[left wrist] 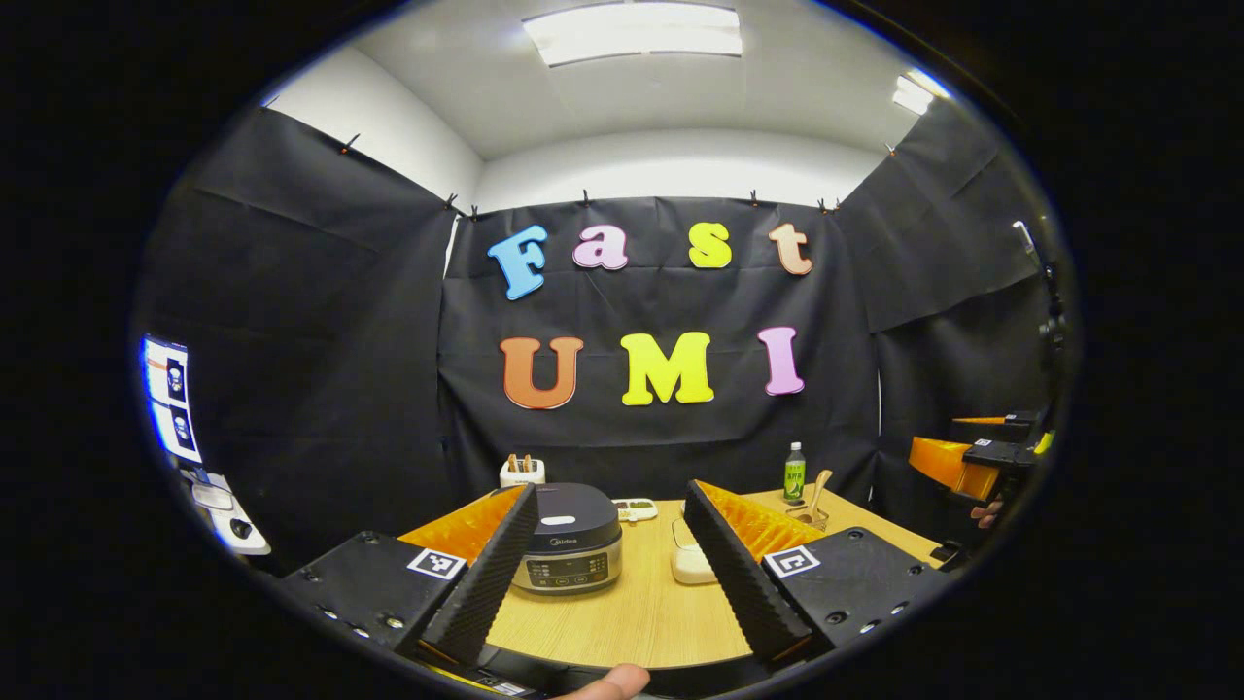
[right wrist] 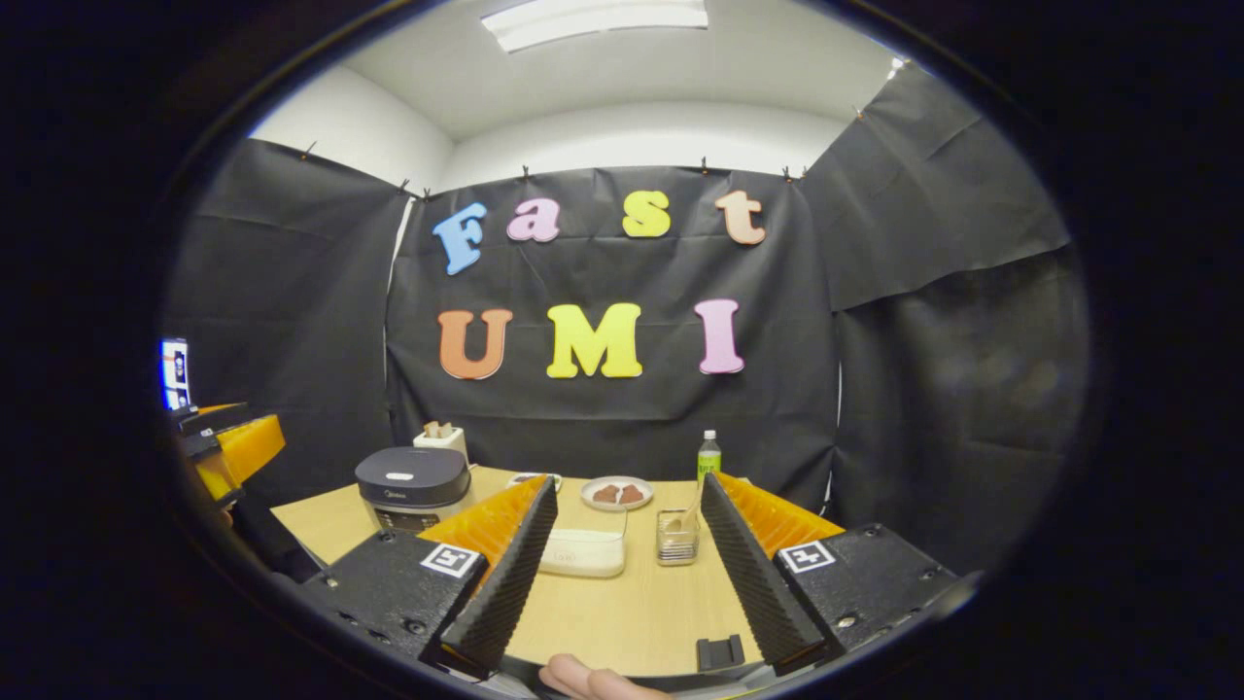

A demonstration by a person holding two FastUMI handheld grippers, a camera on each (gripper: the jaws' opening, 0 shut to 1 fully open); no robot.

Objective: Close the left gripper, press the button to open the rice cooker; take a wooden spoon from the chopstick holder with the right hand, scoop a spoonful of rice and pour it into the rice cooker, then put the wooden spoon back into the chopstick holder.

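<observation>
Both grippers hover over the worktop's (right wrist: 622,612) near edge, fingers wide, holding nothing: left gripper (left wrist: 622,574), right gripper (right wrist: 627,574). The rice cooker (left wrist: 569,549) stands closed toward the left edge. The wooden spoon (left wrist: 819,491) leans in the chopstick holder (right wrist: 676,538), beside the rice container (right wrist: 586,551).

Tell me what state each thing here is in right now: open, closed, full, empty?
Rice cooker: lid closed.
Left gripper: open, holding nothing.
Right gripper: open, holding nothing.
Wooden spoon: standing in the chopstick holder.
Clear rice box: holds white rice, no lid visible.
Green bottle: upright, capped.
Plate: holds brown pieces.
</observation>
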